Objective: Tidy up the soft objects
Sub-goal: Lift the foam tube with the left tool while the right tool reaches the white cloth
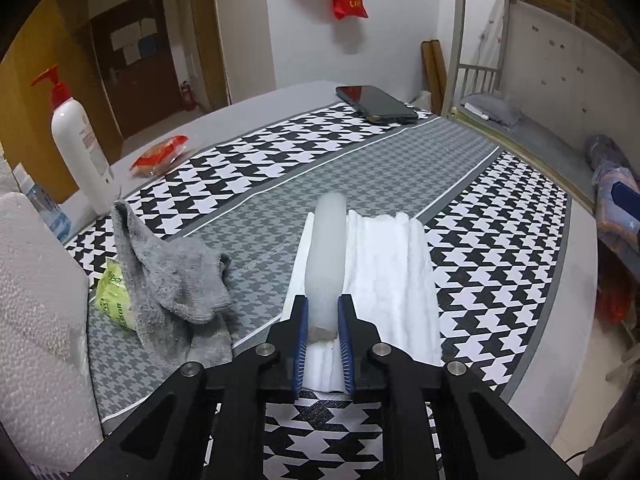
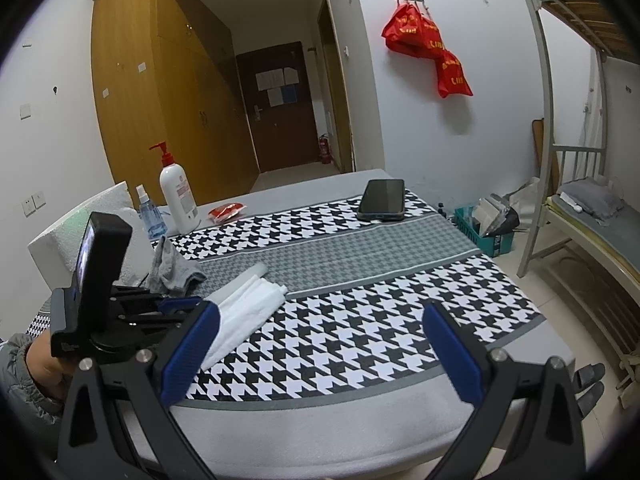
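A dorm room with a wooden wardrobe, a bunk bed and red bags on a wall hook framed a table (image 2: 280,432) spread with a houndstooth cloth (image 1: 352,176). In the left wrist view the left gripper (image 1: 323,312) stood at six o'clock, its blue pads pinched nearly shut on the near end of a translucent white foam strip (image 1: 326,256) that ran away toward twelve o'clock, lying along the left edge of a folded white towel (image 1: 394,280). A crumpled grey sock (image 1: 176,280) lay at nine o'clock of the towel, partly over a green packet (image 1: 114,296); a pump bottle (image 1: 82,148) and a red snack packet (image 1: 160,156) sat toward ten o'clock, a phone (image 1: 376,104) at one o'clock. The right gripper (image 2: 320,348) hung wide open and empty above the table's near edge, well apart from the towel. The step in hand looked like taking hold of the strip; the next move probably called for lifting it clear without dragging the towel askew. A white foam box (image 2: 64,240) stood at the table's left edge, its contents hidden; a teal crate (image 2: 476,236) on the floor held bags I could not identify.
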`<state>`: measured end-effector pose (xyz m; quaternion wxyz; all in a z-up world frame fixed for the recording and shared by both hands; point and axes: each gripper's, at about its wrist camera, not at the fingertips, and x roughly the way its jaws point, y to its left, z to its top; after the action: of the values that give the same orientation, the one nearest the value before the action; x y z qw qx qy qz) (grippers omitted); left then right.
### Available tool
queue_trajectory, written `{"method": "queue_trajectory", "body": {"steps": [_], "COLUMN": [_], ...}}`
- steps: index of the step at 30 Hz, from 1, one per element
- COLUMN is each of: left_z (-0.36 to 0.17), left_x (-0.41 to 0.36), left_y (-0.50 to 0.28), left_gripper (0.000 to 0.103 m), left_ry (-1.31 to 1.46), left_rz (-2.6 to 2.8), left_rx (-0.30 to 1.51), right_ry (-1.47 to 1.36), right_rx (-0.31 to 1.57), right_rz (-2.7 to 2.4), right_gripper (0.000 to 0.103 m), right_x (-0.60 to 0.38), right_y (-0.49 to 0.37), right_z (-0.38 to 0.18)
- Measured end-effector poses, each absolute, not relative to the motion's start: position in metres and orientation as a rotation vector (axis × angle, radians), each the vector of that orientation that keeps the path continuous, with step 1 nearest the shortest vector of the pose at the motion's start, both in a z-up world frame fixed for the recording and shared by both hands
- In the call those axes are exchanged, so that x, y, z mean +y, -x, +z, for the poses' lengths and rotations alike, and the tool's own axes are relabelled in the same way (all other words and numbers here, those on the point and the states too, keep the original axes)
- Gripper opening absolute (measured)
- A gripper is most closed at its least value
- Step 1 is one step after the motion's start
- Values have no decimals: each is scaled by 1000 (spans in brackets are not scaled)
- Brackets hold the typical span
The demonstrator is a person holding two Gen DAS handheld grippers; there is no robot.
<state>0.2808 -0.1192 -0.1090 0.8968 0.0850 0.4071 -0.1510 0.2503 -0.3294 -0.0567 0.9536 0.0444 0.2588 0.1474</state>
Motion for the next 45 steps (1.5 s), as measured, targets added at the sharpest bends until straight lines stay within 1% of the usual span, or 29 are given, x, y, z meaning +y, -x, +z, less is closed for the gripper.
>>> {"method": "queue_trajectory", "body": {"steps": [4, 16, 29, 30, 33, 39, 42, 45], "left_z": [-102, -64, -72, -73, -76, -87, -88, -90], "left_x": [-117, -104, -97, -97, -95, -83, -74, -69], "left_y": [-274, -235, -214, -212, -209, -206, -203, -200], "left_gripper": [13, 12, 13, 13, 19, 19, 23, 24], "left_ry": [-163, -106, -80, -83, -83, -71, -47, -59], "left_rz": [-332, -384, -414, -421, -427, -410, -413, -404], "left_rx": [828, 734, 753, 754, 765, 801, 803, 812], "right_ry": [-88, -67, -14, -8, -4, -4, -7, 4], "right_rx": [523, 522, 603, 607, 614, 621, 627, 635], "right_rz": [296, 324, 542, 548, 550, 534, 531, 529], "right_gripper": [102, 102, 102, 102, 102, 102, 102, 102], "right_x": [-329, -319, -267, -264, -260, -261, -259, -255], "right_y": [-249, -239, -230, -231, -231, -236, -237, -237], "right_z": [-55, -54, -89, -90, -91, -91, -92, -94]}}
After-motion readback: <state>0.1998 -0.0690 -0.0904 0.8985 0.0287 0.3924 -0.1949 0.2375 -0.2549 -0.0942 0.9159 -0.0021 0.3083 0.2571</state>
